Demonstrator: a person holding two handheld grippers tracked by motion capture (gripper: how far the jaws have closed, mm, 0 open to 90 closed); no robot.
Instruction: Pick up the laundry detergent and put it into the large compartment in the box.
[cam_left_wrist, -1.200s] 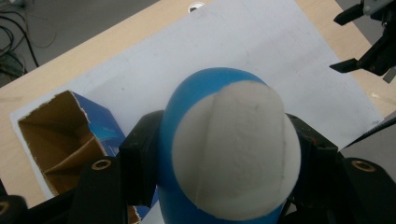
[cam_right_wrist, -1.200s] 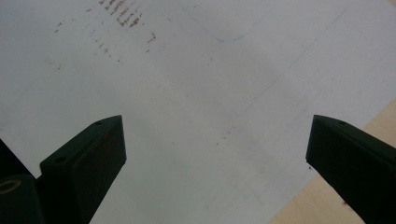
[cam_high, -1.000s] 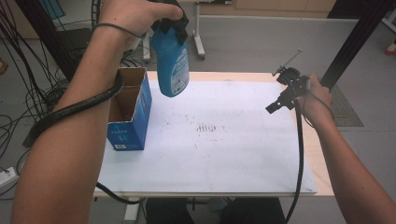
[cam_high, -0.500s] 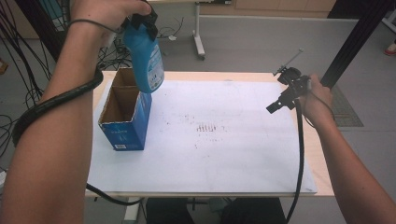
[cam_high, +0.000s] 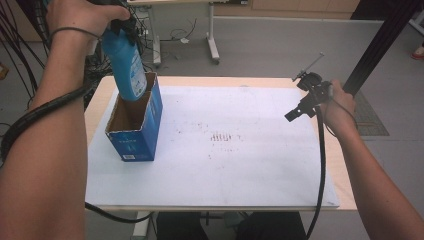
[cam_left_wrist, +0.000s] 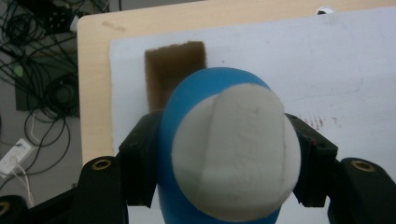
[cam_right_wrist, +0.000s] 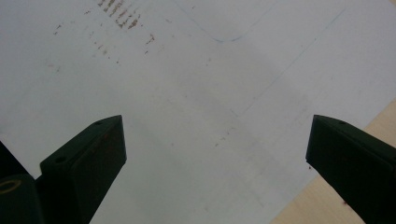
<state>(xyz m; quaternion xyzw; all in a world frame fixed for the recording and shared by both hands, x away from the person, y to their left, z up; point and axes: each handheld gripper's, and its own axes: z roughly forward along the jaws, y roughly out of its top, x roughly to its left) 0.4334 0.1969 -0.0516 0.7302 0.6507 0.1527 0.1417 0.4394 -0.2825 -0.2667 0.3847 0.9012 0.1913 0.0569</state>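
- Left gripper (cam_left_wrist: 219, 154): clamped on a blue plastic bottle with a grey-white base (cam_high: 125, 62), held upright at far left.
- Bottle's lower end sits just inside the top of the open blue cardboard box (cam_high: 137, 135) on the white table mat (cam_high: 240, 170).
- Right gripper (cam_right_wrist: 215, 154): released, jaws wide apart, nothing between them, above the mat's right side.

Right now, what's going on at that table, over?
Left gripper shut on blue plastic bottle, bottle hanging above open blue cardboard box. Right gripper open, nothing between jaws. Box mouth unobstructed.
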